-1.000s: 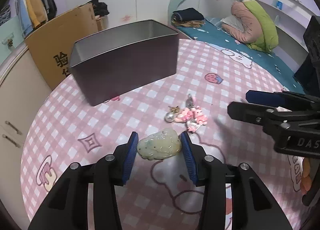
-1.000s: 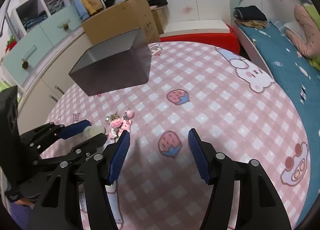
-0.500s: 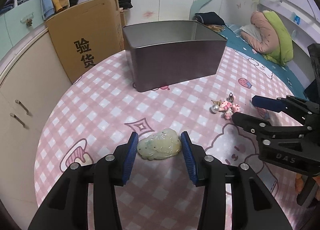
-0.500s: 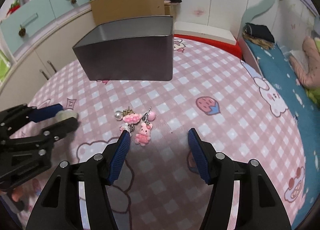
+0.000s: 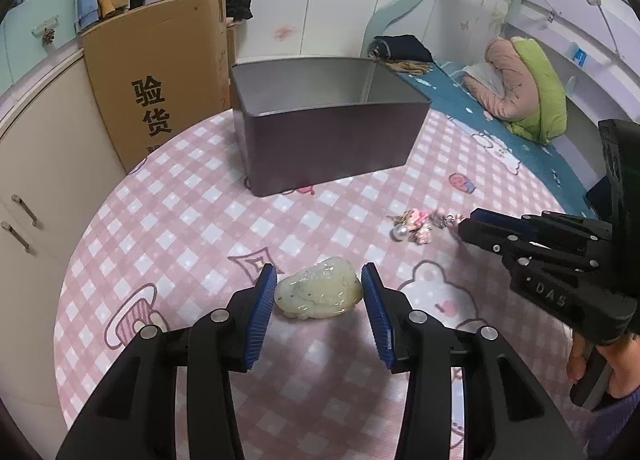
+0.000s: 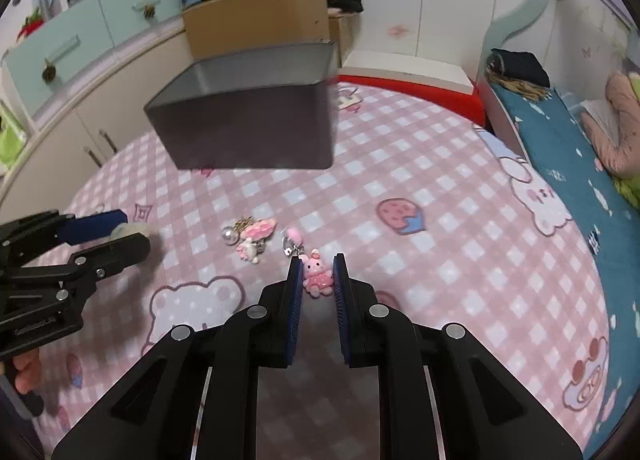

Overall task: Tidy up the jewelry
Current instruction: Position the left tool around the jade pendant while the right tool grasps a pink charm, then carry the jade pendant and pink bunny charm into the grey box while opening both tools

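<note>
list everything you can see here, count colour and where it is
open metal tin box: 1, dark purple-grey outside, silver inside, far part of the table
pale green jade-like carved pendant: 1, near part of the table, between the left gripper's pads
pink bunny charm: 1, between the right gripper's pads
pink charm cluster with a pearl: 1, on the table between the pendant and the bunny
pink checked cartoon tablecloth: 1, covers the round table
brown cardboard box: 1, behind the table
green and pink bedding: on the teal bed
left gripper: black, blue pads, shut on the pendant
right gripper: black, blue pads, has just closed around the bunny
</note>
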Motion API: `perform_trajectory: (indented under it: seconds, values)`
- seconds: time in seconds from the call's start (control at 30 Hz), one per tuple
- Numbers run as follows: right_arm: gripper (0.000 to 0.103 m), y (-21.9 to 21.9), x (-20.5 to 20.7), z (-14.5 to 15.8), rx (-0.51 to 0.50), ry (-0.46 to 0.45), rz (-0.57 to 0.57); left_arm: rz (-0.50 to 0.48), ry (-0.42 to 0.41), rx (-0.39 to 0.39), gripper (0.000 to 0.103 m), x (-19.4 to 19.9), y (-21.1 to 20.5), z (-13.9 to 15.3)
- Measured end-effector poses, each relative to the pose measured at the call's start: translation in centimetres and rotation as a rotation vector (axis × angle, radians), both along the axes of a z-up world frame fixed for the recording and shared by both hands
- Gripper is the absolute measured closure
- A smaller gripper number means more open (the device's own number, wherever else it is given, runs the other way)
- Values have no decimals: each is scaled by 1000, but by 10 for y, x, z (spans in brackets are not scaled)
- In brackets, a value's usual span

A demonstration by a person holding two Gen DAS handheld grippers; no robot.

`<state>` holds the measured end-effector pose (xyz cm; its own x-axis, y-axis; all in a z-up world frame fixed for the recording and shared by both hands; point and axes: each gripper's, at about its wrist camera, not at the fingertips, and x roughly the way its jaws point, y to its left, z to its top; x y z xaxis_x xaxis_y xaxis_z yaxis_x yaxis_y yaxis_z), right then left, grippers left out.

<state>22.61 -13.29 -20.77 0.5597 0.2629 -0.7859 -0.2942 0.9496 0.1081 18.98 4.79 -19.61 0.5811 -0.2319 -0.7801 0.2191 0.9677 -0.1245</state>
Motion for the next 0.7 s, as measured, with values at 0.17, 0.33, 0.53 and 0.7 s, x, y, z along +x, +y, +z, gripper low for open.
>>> perform_trajectory:
  seconds: [0.17,0.33,0.53,0.7]
  values:
    - [87,-16,-4,30,49,-50,-13,-25,-20,-33,61,-1,-3,15]
    - [87,-25,0,57,83,-95,-19,-44,-67,-47,61,3,-11,39]
    - [87,-22,14,91,111,-151,-9,-56,-149,-34,61,17,-15,75]
    - [87,-6,34,111,131,-171,23,-37,-181,-14,61,46,-12,97]
